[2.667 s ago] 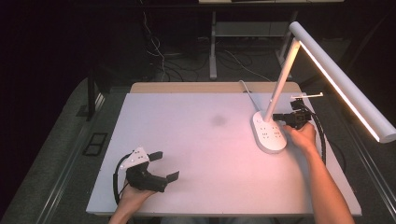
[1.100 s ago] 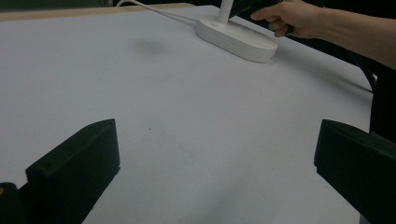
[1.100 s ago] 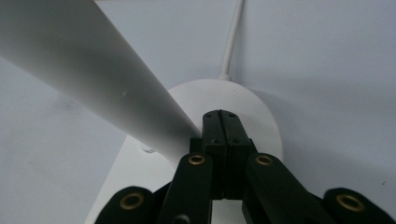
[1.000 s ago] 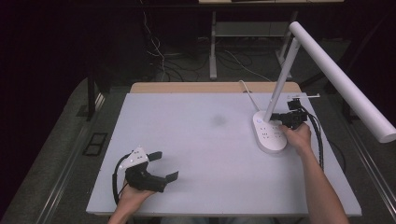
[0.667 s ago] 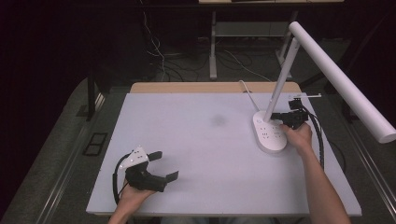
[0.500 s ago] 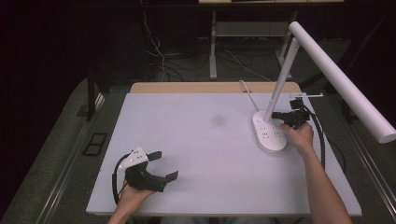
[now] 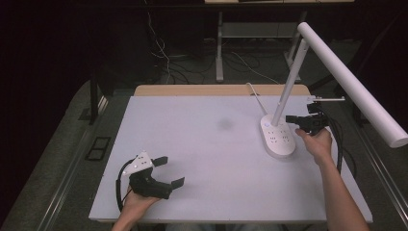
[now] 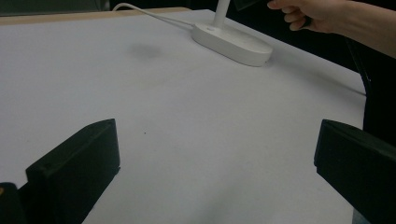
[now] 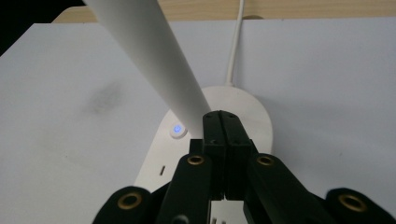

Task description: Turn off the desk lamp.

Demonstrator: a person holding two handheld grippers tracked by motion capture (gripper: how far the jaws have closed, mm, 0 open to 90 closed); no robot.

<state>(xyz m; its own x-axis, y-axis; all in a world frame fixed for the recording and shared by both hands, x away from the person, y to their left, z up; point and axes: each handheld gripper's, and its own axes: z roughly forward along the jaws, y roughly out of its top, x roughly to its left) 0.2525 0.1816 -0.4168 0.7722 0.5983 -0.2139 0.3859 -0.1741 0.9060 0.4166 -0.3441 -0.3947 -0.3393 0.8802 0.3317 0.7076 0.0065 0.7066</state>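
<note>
Two claws on the bench right now, one in each of my hands. From the high view, my left claw (image 7: 168, 171) sits near the front-left corner of the white bench (image 7: 207, 159), jaws spread wide apart with nothing between them, my left hand (image 7: 137, 204) gripping it from the front edge. My right claw (image 7: 290, 119) is up by the right edge toward the back, hovering just over the base (image 7: 277, 138) of the white desk lamp (image 7: 288, 91), tips pointing at the lamp's slanted stem. The lamp's long head (image 7: 351, 82) hangs out past the right edge, and it's unlit. Its cord (image 7: 255, 96) runs off the back edge. There's a faint grey smudge (image 7: 224, 123) on the bench around the middle-back.

Left claw view: both black jaws low in the picture, far apart, bare bench between them. Farther off I can see the lamp base (image 8: 232, 41) and my right hand (image 8: 299, 11) beside it.

Right claw view: jaws pressed together, tips right at the foot of the stem (image 9: 154, 60), above the base. A little button (image 9: 177, 129) glows blue on the base just beside the tips. I can't tell if the tips actually touch anything.
</note>
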